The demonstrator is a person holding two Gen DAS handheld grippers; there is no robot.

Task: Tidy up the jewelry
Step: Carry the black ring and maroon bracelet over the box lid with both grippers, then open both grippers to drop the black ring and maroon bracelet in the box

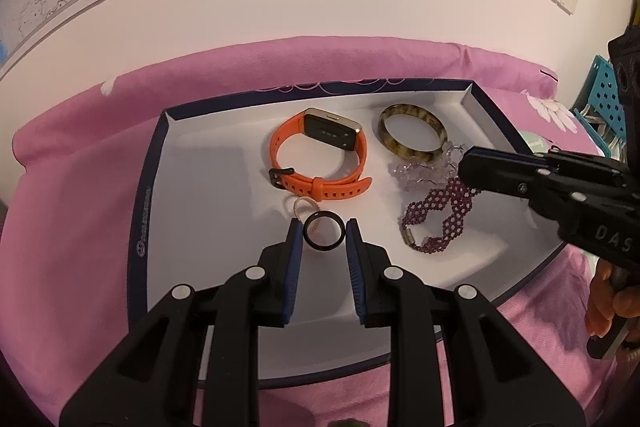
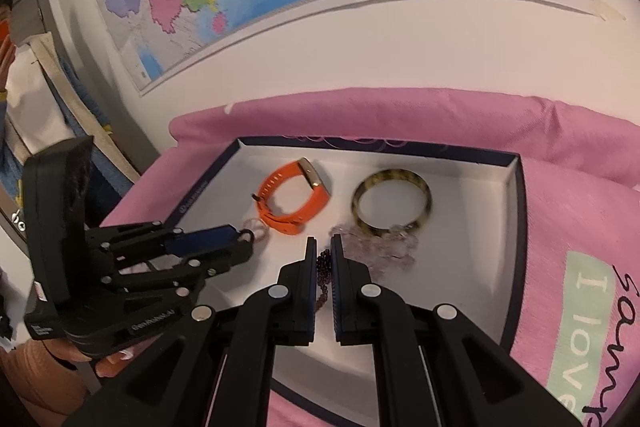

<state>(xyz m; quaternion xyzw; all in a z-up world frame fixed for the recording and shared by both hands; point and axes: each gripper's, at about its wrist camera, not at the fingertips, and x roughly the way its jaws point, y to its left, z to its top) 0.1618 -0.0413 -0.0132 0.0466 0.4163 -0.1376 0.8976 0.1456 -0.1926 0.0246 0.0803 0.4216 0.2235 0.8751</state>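
Holding a black ring (image 1: 323,235) between its pads, the left gripper (image 1: 323,231) hovered over the white tray (image 1: 224,163), where a loose pinch could let the ring drop onto the thin pink ring (image 1: 303,207) beneath it. The right gripper (image 2: 324,253) was closed on the garnet bead bracelet (image 1: 436,221), which could snag the clear crystal bracelet (image 1: 424,169) touching it. Farther back in the tray lay an orange watch (image 1: 320,157) and, beside it, a tortoiseshell bangle (image 1: 412,135).
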